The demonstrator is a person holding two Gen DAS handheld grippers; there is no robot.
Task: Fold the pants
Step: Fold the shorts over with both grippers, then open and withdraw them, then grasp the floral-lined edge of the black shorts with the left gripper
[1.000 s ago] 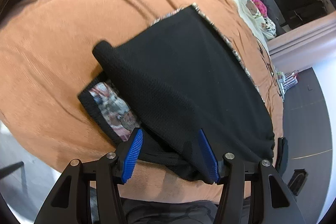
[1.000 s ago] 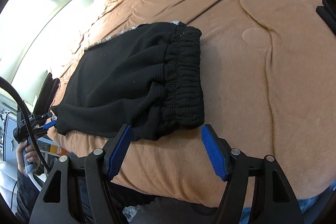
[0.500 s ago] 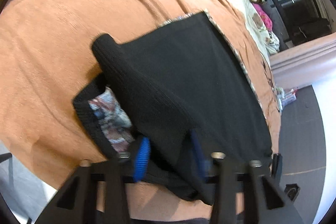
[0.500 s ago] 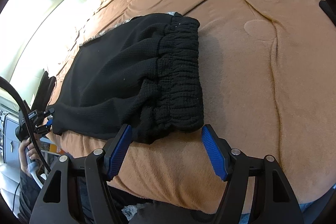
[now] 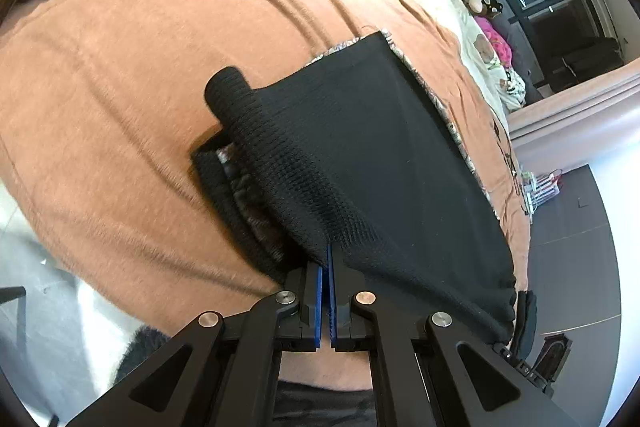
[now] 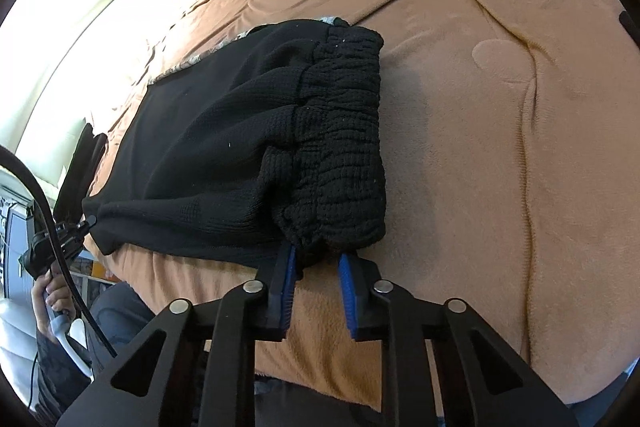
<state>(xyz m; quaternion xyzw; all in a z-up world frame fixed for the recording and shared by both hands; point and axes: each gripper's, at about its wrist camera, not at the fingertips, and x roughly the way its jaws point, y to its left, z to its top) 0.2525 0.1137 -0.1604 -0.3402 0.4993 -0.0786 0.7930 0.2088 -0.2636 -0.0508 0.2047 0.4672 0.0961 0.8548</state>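
Two near corners secured: left gripper (image 5: 328,267) pinches black knit pants (image 5: 384,163); right gripper (image 6: 316,267) closing around gathered waistband (image 6: 344,131). Final fold outstanding, judging by layers.

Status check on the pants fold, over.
Left tongs shut on the pants leg end. Right tongs closing around the waistband corner. Pants folded flat on the orange blanket. Nothing in the way.

Two close wrist views, shared pants (image 5: 392,163)
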